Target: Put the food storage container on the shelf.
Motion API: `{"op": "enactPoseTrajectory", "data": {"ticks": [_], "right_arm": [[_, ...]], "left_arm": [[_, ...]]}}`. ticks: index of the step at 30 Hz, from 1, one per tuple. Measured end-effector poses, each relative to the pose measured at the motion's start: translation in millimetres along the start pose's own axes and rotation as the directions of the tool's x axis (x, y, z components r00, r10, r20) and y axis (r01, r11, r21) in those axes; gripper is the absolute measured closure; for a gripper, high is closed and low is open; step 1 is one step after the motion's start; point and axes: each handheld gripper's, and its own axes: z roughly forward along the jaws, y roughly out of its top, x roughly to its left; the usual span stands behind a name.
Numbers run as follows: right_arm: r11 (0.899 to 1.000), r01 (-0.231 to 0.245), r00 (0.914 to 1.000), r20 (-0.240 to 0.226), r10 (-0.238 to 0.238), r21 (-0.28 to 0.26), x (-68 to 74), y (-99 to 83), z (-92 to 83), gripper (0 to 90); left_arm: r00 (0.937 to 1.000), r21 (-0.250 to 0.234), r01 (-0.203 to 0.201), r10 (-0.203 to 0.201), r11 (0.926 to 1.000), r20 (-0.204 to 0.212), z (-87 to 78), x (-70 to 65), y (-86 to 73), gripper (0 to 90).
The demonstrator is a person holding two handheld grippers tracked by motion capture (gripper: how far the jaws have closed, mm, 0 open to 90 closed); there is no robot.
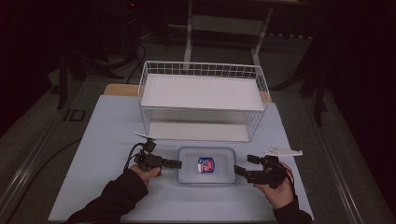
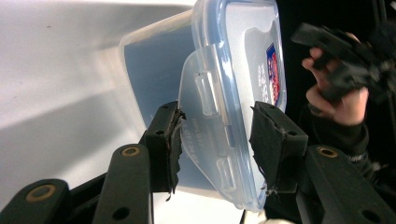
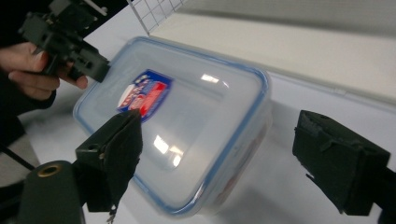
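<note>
Pinching the hinged side flap of a clear plastic container [image 2: 233,93], the left gripper [image 2: 217,140] has its two black jaws drawn in on the translucent latch, one pad on each face of it, so the box's short end sits right between the fingertips. In the high view the left gripper [image 1: 173,164] meets the container [image 1: 207,166] at its near edge, while the right gripper [image 1: 241,171] hangs just off the opposite end, jaws spread wide and pressing on nothing. Seen along the right gripper [image 3: 217,154], one pad floats over the lid and the other stands out past the box's corner, with the container [image 3: 187,135] lying ahead of and partly between them; whether the nearer pad grazes the lid is hard to judge from that angle. The box is a rounded rectangle of glossy, see-through plastic with a blue seal running round the lid's rim and a red, white and blue label [image 1: 205,164] at the lid's middle. The pads [image 3: 119,149] look like rough, frayed black foam on hard matte fingers. Beyond both tools stands a white wire basket [image 1: 203,100] with a flat white shelf, all on a pale, smooth table cover [image 1: 107,135].
</note>
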Motion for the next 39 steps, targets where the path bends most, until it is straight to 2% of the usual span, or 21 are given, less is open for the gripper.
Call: {"op": "enactPoseTrajectory", "data": {"ticks": [3,4,10,14,16,17,20,22,29,32,34,35,39], "right_arm": [[0.996,-0.081,0.9957,-0.044,0.082,0.028,-12.5,-1.2,3.9,20.6],[0.992,-0.117,0.9905,-0.069,0.119,0.042,-17.0,-2.2,5.9,21.9],[0.973,-0.201,0.9691,-0.123,0.214,0.11,-27.4,-8.5,17.7,27.6],[0.962,-0.238,0.9552,-0.147,0.257,0.133,-31.8,-13.4,22.6,34.0],[0.962,-0.231,0.957,-0.144,0.252,0.143,-31.5,-14.6,23.9,35.4],[0.961,-0.233,0.9543,-0.155,0.256,0.148,-31.5,-14.9,24.3,38.0],[0.956,-0.249,0.9433,-0.185,0.276,0.156,-31.6,-15.2,24.9,44.4],[0.951,-0.26,0.9328,-0.211,0.292,0.165,-31.5,-15.3,25.4,48.9],[0.951,-0.267,0.9325,-0.207,0.296,0.157,-29.2,-17.3,23.8,50.3],[0.947,-0.28,0.9294,-0.203,0.308,0.157,-27.2,-17.8,21.7,51.2],[0.949,-0.272,0.9329,-0.198,0.301,0.161,-25.4,-17.4,20.0,51.7],[0.949,-0.27,0.9337,-0.198,0.299,0.161,-25.2,-17.0,19.2,51.8],[0.955,-0.262,0.9373,-0.198,0.287,0.142,-25.8,-13.9,17.2,51.8]], "left_arm": [[0.9992,-0.005,-0.041,0.041,0.9992,0.004,-2.0,-3.6,-3.9,55.8],[0.9988,-0.007,-0.048,0.048,0.9988,0.008,-2.3,-3.9,-4.7,56.2],[0.9967,-0.008,-0.081,0.081,0.9967,-0.002,-3.4,-8.0,-7.7,56.7],[0.9952,-0.011,-0.098,0.098,0.9951,-0.007,-3.6,-10.2,-9.9,57.1],[0.9937,-0.01,-0.111,0.111,0.9938,-0.012,-3.9,-11.8,-11.2,57.1],[0.9933,-0.011,-0.115,0.115,0.9933,-0.013,-3.7,-12.6,-11.7,57.1],[0.9934,-0.013,-0.114,0.114,0.9933,-0.007,-3.6,-12.8,-13.3,57.6],[0.9929,-0.012,-0.119,0.119,0.9929,-0.011,-3.6,-13.6,-13.8,57.6],[0.9919,-0.019,-0.126,0.125,0.9919,-0.019,-3.8,-16.0,-16.0,57.7],[0.9919,-0.022,-0.125,0.125,0.9919,-0.026,-4.0,-17.9,-17.1,57.7],[0.9906,-0.023,-0.133,0.132,0.9909,-0.038,-3.8,-21.7,-18.0,57.7],[0.9875,-0.016,-0.152,0.151,0.9882,-0.044,-3.9,-22.9,-17.8,57.7],[0.9841,-0.043,-0.17,0.167,0.9846,-0.06,-4.8,-27.7,-14.4,57.6]]}}
